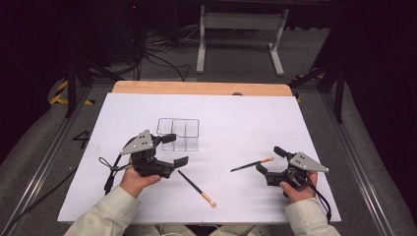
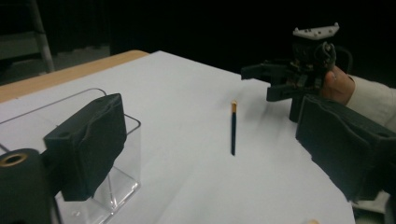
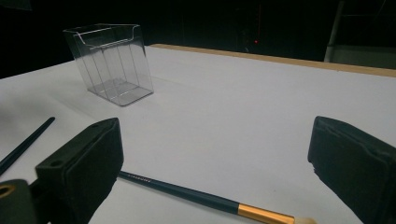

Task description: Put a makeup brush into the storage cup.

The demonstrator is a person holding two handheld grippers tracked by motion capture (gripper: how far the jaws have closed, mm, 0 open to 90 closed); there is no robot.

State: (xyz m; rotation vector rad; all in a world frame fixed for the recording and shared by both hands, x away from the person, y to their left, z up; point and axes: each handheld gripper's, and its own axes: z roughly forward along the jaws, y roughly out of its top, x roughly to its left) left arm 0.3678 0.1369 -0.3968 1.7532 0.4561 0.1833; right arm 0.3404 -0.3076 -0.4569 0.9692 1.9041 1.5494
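Brushes (image 1: 196, 187) (image 1: 252, 164) lie loose at six o'clock from the clear organizer (image 1: 178, 133): light, stiff, thin, likely to roll. Both grippers (image 1: 172, 150) (image 1: 269, 160) stand spread and empty; I'd pinch mid-handle.

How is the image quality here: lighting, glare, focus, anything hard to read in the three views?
High view: the white table sheet is evenly lit, the surroundings dark; the clear organiser is faint. Left gripper view: the near jaws are soft, the far brush sharp, the background black. Right gripper view: the organiser shows bright edge highlights, and the near brush is crisp under open jaws.
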